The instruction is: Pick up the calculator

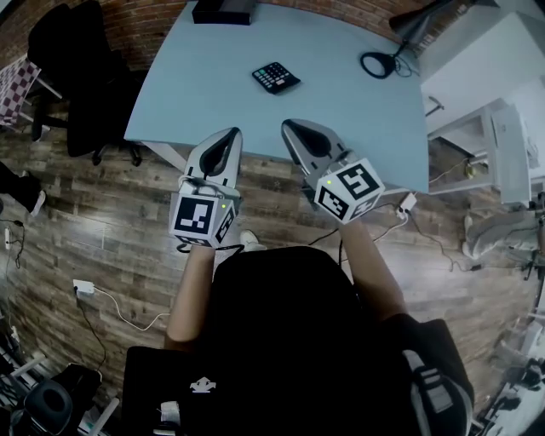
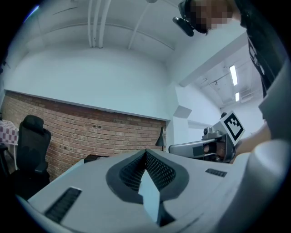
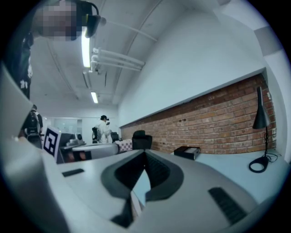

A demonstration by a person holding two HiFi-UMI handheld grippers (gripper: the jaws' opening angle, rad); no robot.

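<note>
The black calculator (image 1: 275,77) lies flat on the pale blue table (image 1: 204,77), towards its far middle. Both grippers hover side by side over the table's near edge, pointing level at the far brick wall. My left gripper (image 1: 233,132) (image 2: 145,153) is shut with nothing held. Just to its right, my right gripper (image 1: 287,125) (image 3: 144,153) is shut too and holds nothing. The calculator sits well beyond both tips, slightly nearer the right one. It does not show in either gripper view, where the jaws hide the tabletop ahead.
A black desk lamp (image 1: 377,63) (image 3: 260,136) stands at the table's far right. A black box (image 1: 223,11) (image 3: 187,152) lies at the far edge by the brick wall. A black office chair (image 1: 72,68) (image 2: 28,145) stands left of the table. Cables run over the wooden floor.
</note>
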